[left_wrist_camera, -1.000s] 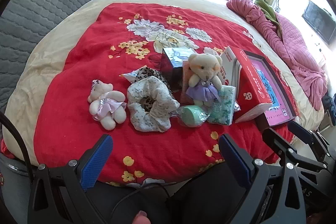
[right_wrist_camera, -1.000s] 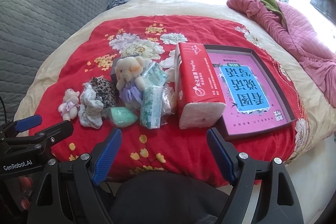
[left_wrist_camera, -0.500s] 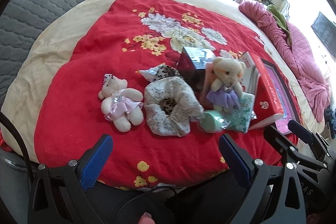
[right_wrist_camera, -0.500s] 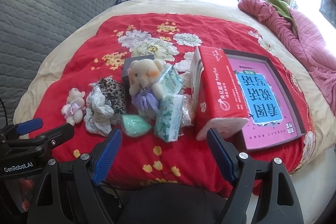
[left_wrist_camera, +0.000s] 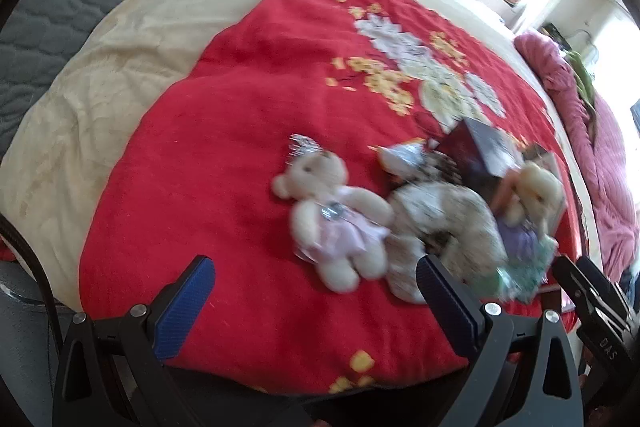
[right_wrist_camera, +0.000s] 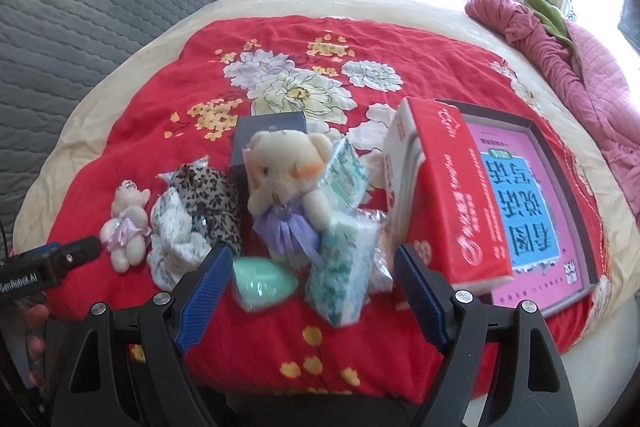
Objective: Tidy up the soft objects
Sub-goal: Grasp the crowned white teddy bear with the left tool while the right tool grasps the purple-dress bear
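Both grippers wide apart and empty; left gripper (left_wrist_camera: 312,291) hangs low over the near edge of the red floral blanket (left_wrist_camera: 224,131), right gripper (right_wrist_camera: 314,287) just short of the pile's front. We read this as the approach step, nothing gripped yet, no sorting visibly done

Soft things sit clustered mid-blanket. Small bear in pink dress (left_wrist_camera: 332,215) lies on its back at the pile's left end, touching the white lace scrunchie (left_wrist_camera: 444,223); leopard scrunchie (right_wrist_camera: 208,191) just behind that. Bear in purple dress (right_wrist_camera: 286,183) sits upright against a dark box (right_wrist_camera: 272,131). Mint sponge (right_wrist_camera: 262,281) and green tissue pack (right_wrist_camera: 340,263) lie right in front of the right gripper, another green tissue pack (right_wrist_camera: 346,179) leaning behind. Red tissue box (right_wrist_camera: 452,195) rests tilted on the rim of the pink book tray (right_wrist_camera: 560,163). Left view is motion-blurred, so the right side of the pile is hard to read there

Our guess: left goes for the pink-dress bear, since it lines up between those fingers, slightly right of centre. Next move needs a short advance and drop, jaws straddling the torso, then a gentle close as plush squashes. Watch the lace scrunchie touching it, it could get dragged along. Right looks set for the mint sponge or the tissue pack; which one we cannot tell
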A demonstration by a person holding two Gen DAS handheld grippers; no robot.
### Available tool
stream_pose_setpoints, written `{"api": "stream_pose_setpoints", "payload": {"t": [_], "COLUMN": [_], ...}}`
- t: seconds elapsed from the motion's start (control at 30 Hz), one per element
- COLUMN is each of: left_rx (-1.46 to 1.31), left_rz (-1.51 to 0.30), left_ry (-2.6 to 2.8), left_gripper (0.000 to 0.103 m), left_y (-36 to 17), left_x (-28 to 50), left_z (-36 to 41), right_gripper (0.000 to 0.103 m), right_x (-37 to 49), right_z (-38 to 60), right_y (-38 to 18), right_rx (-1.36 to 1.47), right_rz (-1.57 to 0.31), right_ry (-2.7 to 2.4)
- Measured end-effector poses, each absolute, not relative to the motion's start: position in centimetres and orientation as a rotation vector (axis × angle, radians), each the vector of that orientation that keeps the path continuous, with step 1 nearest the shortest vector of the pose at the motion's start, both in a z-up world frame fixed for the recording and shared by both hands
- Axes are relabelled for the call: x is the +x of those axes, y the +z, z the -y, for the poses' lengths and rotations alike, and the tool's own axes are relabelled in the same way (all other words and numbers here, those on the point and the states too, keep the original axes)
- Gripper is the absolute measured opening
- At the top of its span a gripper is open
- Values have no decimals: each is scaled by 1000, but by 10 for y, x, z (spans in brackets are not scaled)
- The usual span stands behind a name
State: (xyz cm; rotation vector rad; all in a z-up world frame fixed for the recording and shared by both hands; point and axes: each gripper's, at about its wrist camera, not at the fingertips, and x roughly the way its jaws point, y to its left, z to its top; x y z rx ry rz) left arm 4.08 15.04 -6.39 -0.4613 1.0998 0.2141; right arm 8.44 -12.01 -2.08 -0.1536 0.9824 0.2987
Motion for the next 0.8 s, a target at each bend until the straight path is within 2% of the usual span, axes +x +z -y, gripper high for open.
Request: {"api": "stream_pose_setpoints", "payload": {"t": [0.23,0.3,0.43,0.77,0.8], "left_rx": [-560,-562,-542,-627,-647], "left_rz": [-1161,-1181,-1205,-1191,-1187], "left_ry": [214,227,225,259,258], "left_gripper": [101,92,91,74,73], "left_y": [-91,-98,-106,-113,-114], "left_x": [69,78,92,103,103], "left_z": [-167,-164,-155,-162,-164], "right_gripper": [84,84,84,83,81], "right_x": [106,112,120,142,143], "right_z": [112,112,111,97,96], "right_y": [-30,-34,-36,-46,-45], "right_rx": [-150,-143,-128,-120,-114], "right_rz": [-989,-996,-992,-989,-981], "right_ry": [285,281,277,282,284]}}
